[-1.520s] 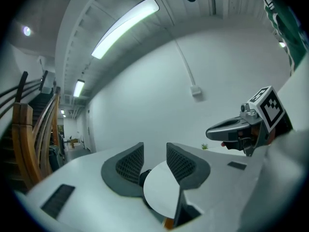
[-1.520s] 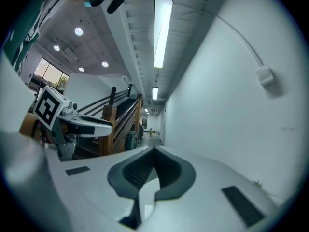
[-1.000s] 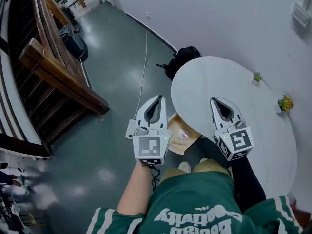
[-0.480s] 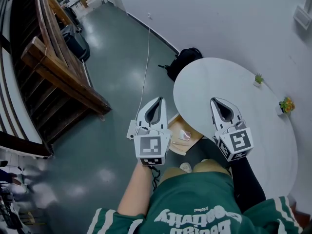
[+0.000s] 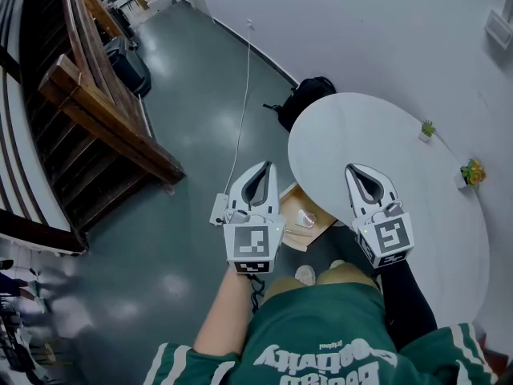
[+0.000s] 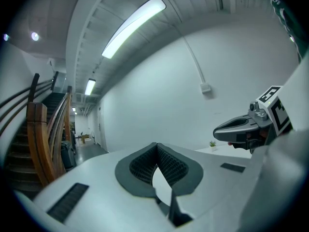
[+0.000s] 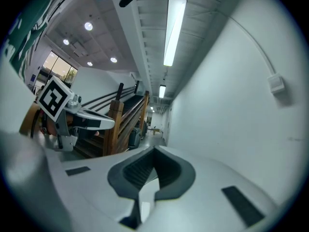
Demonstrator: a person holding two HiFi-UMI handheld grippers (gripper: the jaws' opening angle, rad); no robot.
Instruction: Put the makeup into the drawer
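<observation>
1. Almost nothing differs from the head view a second earlier. The left gripper and right gripper sit side by side in the same spots, and the round table lies only a touch further right in the picture.
2. Both grippers have their jaws pressed together, tips meeting, with nothing between them (each gripper's own view shows this plainly).
3. The wooden drawer stands open at the table's near edge, between the two grippers. A small pale makeup item lies inside it.
4. Only the head view shows the drawer, the makeup and a black backpack on the floor.
5. The left gripper view adds a ceiling light strip. The right gripper view shows the wooden staircase beyond the left gripper.
</observation>
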